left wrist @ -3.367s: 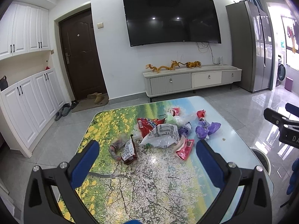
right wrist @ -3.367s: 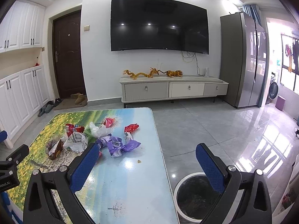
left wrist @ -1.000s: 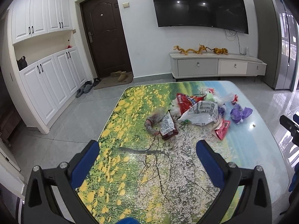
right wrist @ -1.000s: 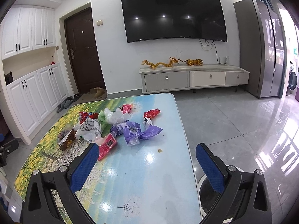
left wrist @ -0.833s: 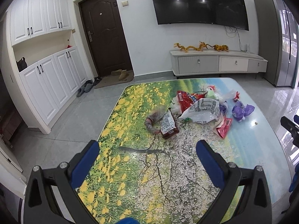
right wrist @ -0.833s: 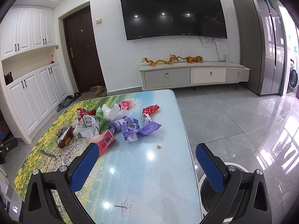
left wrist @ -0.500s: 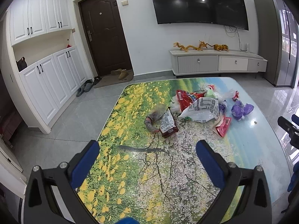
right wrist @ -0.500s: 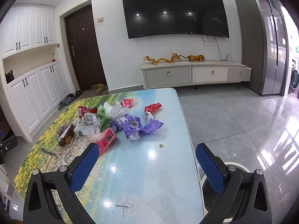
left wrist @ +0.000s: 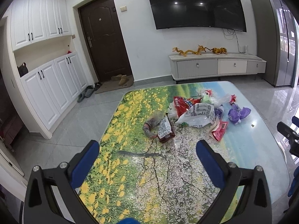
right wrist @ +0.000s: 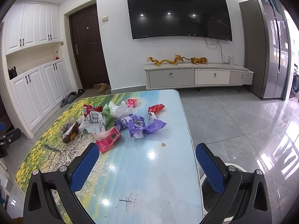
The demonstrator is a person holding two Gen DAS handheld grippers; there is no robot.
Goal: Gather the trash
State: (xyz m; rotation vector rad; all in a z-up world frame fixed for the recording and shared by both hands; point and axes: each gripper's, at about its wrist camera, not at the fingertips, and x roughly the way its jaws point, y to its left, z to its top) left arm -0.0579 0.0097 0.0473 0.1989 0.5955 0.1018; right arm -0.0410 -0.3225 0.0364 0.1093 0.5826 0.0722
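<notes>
I hold the left gripper and right gripper wide open (both empty) to approach the wrappers on the table.

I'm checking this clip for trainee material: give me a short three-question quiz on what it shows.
1. True or false: the left gripper holds a wrapper.
2. Which lies nearest the right gripper: A) pink packet B) purple wrapper C) brown packet?
3. Fill in: the white bin stands on the ____ beside the table.

Key: 1 false, both grippers open and empty; 2 A; 3 floor.
</notes>
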